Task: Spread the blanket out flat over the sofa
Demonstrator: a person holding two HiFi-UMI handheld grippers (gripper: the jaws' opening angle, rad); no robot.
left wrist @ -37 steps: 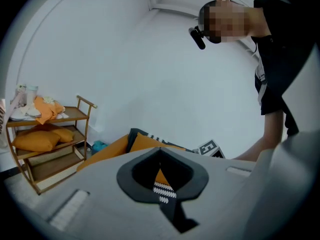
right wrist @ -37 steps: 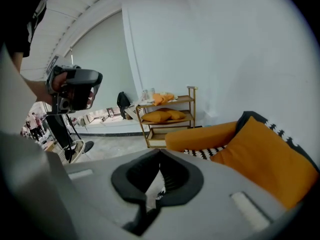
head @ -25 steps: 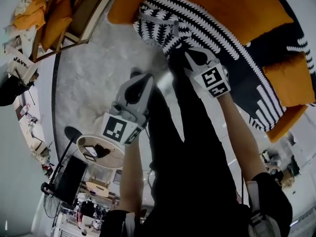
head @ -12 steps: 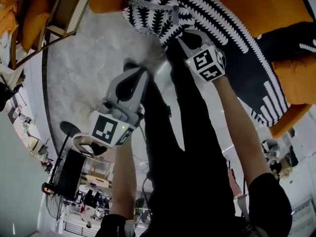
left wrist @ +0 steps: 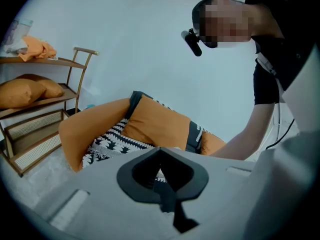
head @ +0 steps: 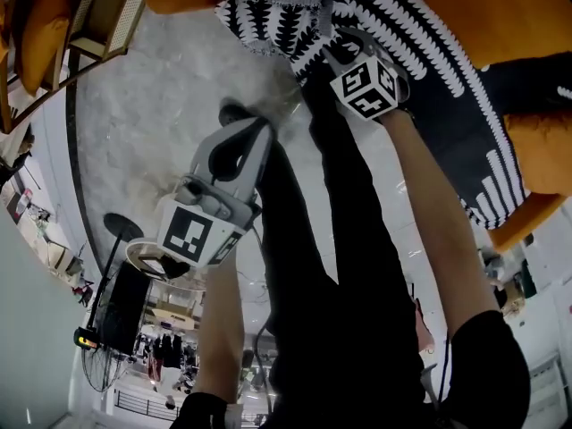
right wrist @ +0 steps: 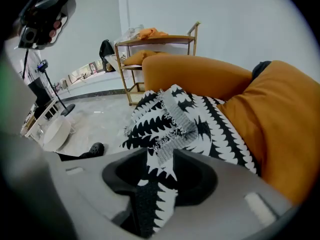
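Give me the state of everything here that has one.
blanket, rumpled, edge folded over, not spread flat
sofa, partly covered
right gripper, jaws opening, blanket edge between them
left gripper, shut, empty

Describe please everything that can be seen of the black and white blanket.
The blanket is a knitted-looking cloth, black with rows of white leaf shapes and a short fringe on its edge. It lies rumpled, not flat, over the seat and front of the orange sofa. One strip of it runs between the jaws of the right gripper, which are opening.
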